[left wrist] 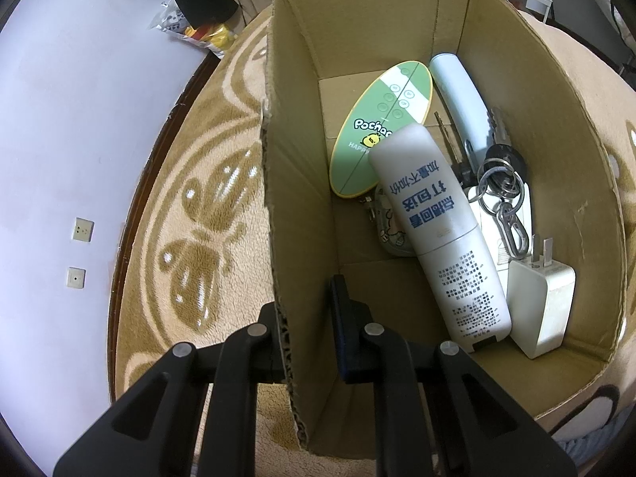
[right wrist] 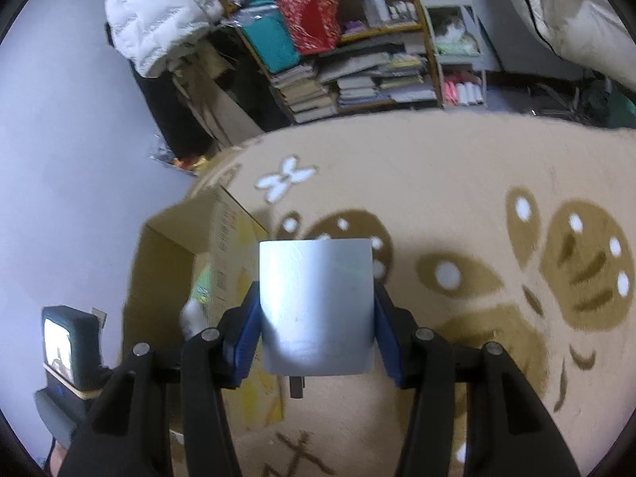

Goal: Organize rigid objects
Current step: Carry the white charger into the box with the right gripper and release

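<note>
My left gripper (left wrist: 308,332) is shut on the near left wall of an open cardboard box (left wrist: 286,183) standing on a tan blanket. One finger is inside the box, one outside. In the box lie a white bottle (left wrist: 437,234), a green oval Pochacco board (left wrist: 381,127), a pale blue tube (left wrist: 461,99), a bunch of keys (left wrist: 501,183) and a white plug charger (left wrist: 542,306). My right gripper (right wrist: 316,326) is shut on a white power adapter (right wrist: 316,302), held above the blanket, right of the box (right wrist: 175,278).
The tan blanket (right wrist: 457,183) with brown patterns covers the surface. A pale wall (left wrist: 79,119) with sockets is at left. Cluttered shelves with books (right wrist: 357,79) and a white jacket (right wrist: 155,8) stand behind. A small screen device (right wrist: 67,342) sits at the lower left.
</note>
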Action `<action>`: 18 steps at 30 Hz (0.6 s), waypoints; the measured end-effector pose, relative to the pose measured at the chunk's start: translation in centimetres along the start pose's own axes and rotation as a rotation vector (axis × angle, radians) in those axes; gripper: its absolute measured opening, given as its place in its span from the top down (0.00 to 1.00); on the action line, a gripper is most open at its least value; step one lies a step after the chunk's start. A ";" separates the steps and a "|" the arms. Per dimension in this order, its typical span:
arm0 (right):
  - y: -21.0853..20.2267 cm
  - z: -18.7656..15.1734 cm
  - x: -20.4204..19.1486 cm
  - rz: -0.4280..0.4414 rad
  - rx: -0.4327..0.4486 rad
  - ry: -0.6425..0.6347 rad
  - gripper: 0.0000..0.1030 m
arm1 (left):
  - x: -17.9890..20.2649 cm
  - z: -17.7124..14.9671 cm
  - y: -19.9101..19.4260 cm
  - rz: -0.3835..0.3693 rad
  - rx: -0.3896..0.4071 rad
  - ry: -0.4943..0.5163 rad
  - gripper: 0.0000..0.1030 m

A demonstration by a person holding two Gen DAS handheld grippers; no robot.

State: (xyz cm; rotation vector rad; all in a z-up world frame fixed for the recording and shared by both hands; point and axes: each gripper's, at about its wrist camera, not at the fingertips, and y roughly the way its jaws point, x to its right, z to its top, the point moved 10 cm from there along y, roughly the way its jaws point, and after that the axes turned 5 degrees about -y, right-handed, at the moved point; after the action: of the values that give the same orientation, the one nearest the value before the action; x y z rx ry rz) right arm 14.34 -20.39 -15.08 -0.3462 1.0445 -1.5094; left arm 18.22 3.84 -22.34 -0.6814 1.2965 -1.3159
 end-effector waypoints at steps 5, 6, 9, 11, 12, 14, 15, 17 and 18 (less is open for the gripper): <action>-0.6 1.5 -2.4 0.007 0.034 -0.066 0.46 | 0.1 -0.1 -0.1 0.005 0.002 0.009 0.87; -0.6 1.7 -2.9 0.015 0.039 -0.075 0.46 | 0.1 -0.1 -0.2 0.002 0.002 0.006 0.87; -0.5 2.2 -4.5 0.026 0.041 -0.114 0.46 | 0.0 -0.1 -0.2 -0.005 -0.001 -0.001 0.87; -0.3 2.2 -6.0 0.033 0.038 -0.159 0.46 | 0.0 -0.1 -0.2 -0.004 0.000 -0.002 0.87; -0.1 2.2 -6.9 0.038 0.037 -0.182 0.46 | -0.1 -0.1 -0.2 -0.004 0.001 -0.001 0.87; 0.4 2.2 -8.2 0.038 0.030 -0.219 0.46 | -0.1 -0.1 -0.3 -0.005 0.003 -0.004 0.87; 0.7 2.1 -8.9 0.036 0.029 -0.235 0.46 | -0.2 -0.1 -0.3 -0.008 0.002 -0.007 0.87; 1.4 2.0 -9.8 0.019 0.022 -0.271 0.46 | -0.3 0.0 -0.3 -0.012 0.003 -0.010 0.87; 1.7 1.9 -10.1 0.006 0.019 -0.286 0.46 | -0.4 0.0 -0.3 -0.013 0.004 -0.010 0.87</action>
State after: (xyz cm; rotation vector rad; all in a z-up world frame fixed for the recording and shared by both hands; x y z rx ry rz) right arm 19.30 -11.78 -11.89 -0.5281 0.8040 -1.4144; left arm 18.19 4.11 -21.94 -0.6940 1.2831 -1.3233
